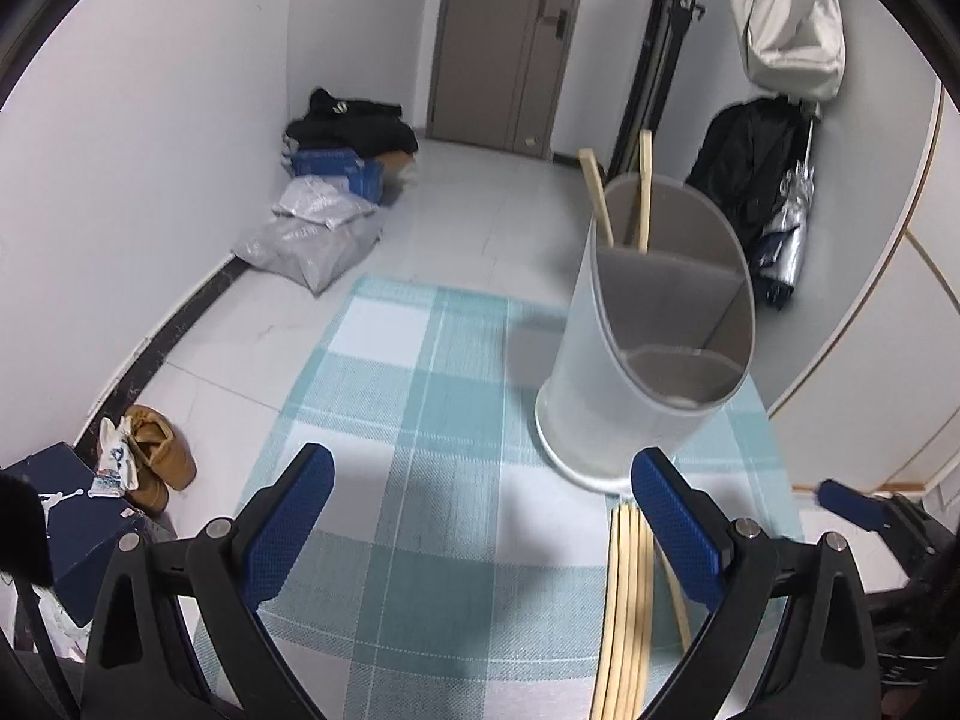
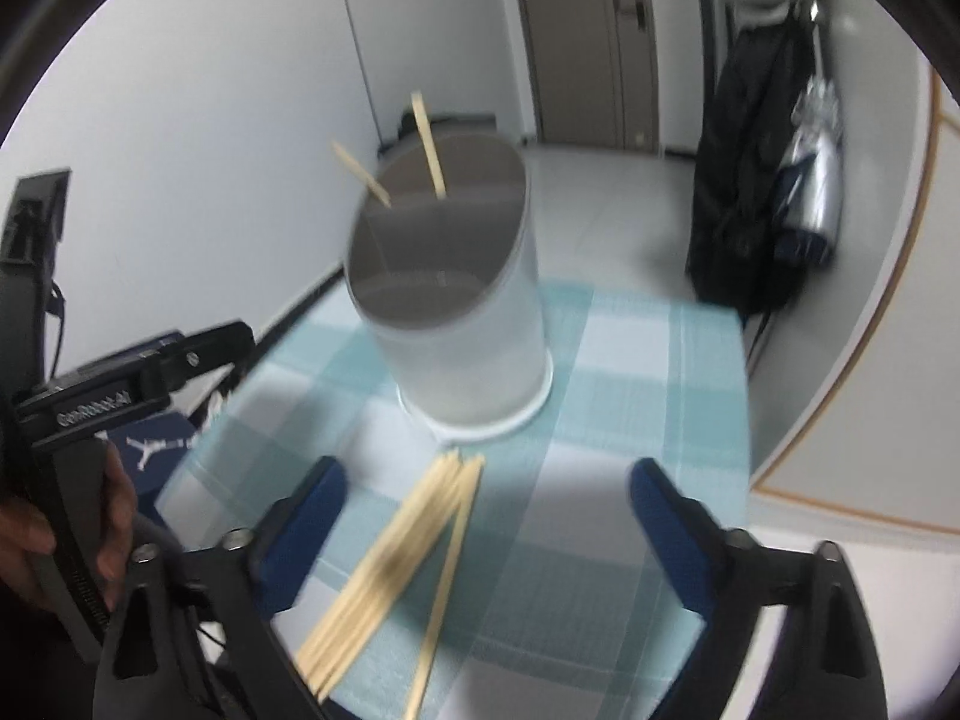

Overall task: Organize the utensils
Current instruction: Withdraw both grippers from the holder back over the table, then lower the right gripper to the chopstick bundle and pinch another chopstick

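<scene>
A white oval utensil holder (image 1: 648,324) with inner dividers stands on a teal checked tablecloth (image 1: 420,420). Two wooden chopsticks (image 1: 644,192) stand in its far compartment. Several loose chopsticks (image 1: 627,600) lie on the cloth in front of it, beside my left gripper's right finger. My left gripper (image 1: 480,504) is open and empty above the cloth. In the right wrist view the holder (image 2: 456,300) stands ahead, the loose chopsticks (image 2: 396,570) lie near the left finger, and my right gripper (image 2: 486,516) is open and empty.
The table's right edge (image 2: 747,420) drops to a tiled floor. A black coat and umbrella (image 2: 774,180) hang at the right. Bags and clothes (image 1: 324,222) lie by the far wall. Shoes and a blue box (image 1: 108,480) sit left of the table.
</scene>
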